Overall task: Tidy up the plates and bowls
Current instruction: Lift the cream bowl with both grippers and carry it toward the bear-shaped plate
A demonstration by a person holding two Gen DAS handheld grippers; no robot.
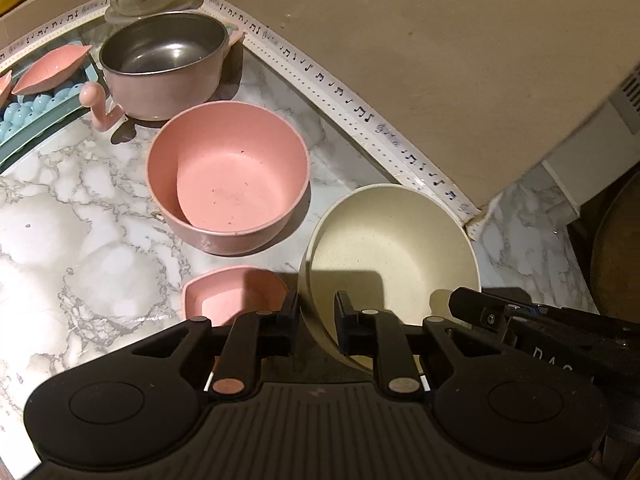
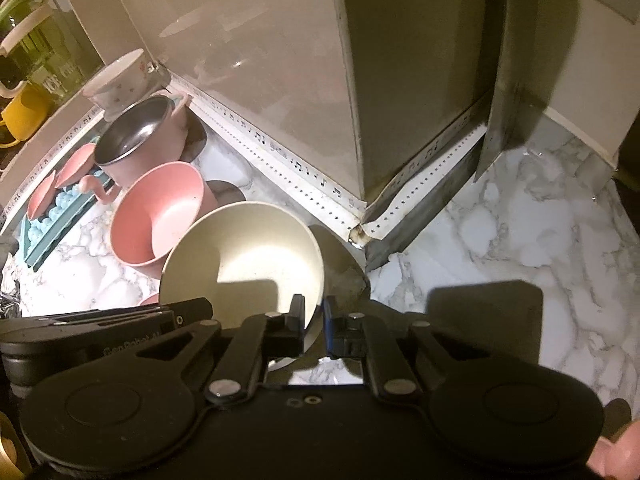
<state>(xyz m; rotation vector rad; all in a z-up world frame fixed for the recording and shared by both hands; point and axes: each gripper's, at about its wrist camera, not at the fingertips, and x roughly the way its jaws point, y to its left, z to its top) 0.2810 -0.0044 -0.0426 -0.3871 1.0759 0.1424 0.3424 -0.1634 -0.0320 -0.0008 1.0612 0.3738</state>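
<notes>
You pinch the cream bowl (image 1: 394, 240) by its rim with both your left claw (image 1: 318, 320) and right claw (image 2: 314, 326), beside the pink bowl (image 1: 228, 176). Nothing looks stacked yet.

Both tools are matte black plastic. The left gripper (image 1: 318, 316) has two round side discs, a ribbed centre panel and silver and copper pivot rivets. The right gripper (image 2: 314, 322) matches, with blue pad edges and small central screws.

Four bowls (image 1: 228, 174), three dishes (image 1: 52, 68)
</notes>
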